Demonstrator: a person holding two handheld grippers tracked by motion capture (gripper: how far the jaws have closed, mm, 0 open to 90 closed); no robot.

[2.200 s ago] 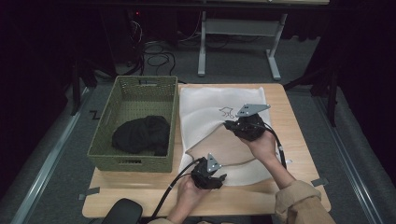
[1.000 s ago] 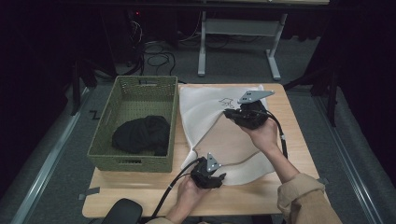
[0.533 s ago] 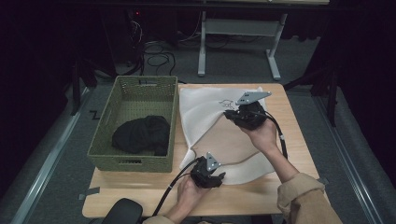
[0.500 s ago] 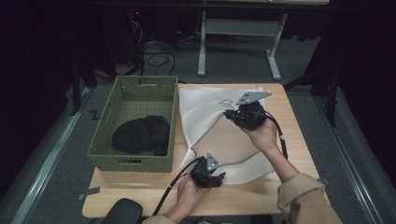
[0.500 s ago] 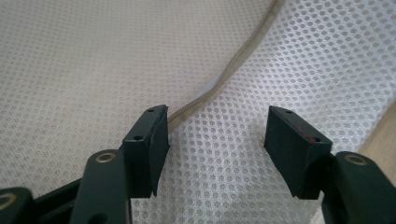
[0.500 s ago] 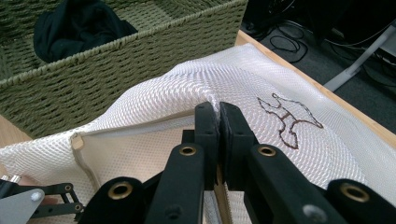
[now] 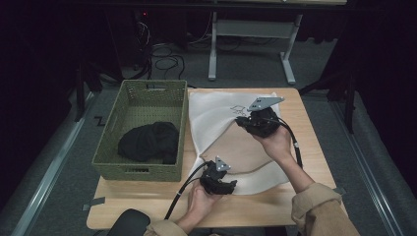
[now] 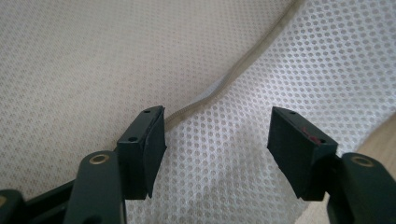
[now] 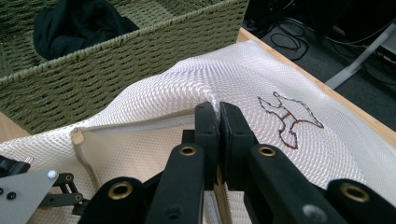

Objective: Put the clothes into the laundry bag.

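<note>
Right claw (image 7: 244, 121) pinches the mesh bag's (image 7: 216, 110) upper layer, lifting its mouth on the desk (image 7: 305, 142). Left claw (image 8: 215, 140), just been opening, stands spread over the hem (image 8: 243, 70), gripping nothing. Next, probably: clamp that hem.

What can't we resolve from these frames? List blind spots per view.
- Black garment in the green basket: high view, too dark to tell what it is; right gripper view cuts it at the top edge.
- Embroidered mark on the white mesh bag: too small to read in the high view.
- Right tool: how much mesh it pinches is hidden between its shut jaws.
- Left tool: open over the bag's seam; contact underneath unclear.
</note>
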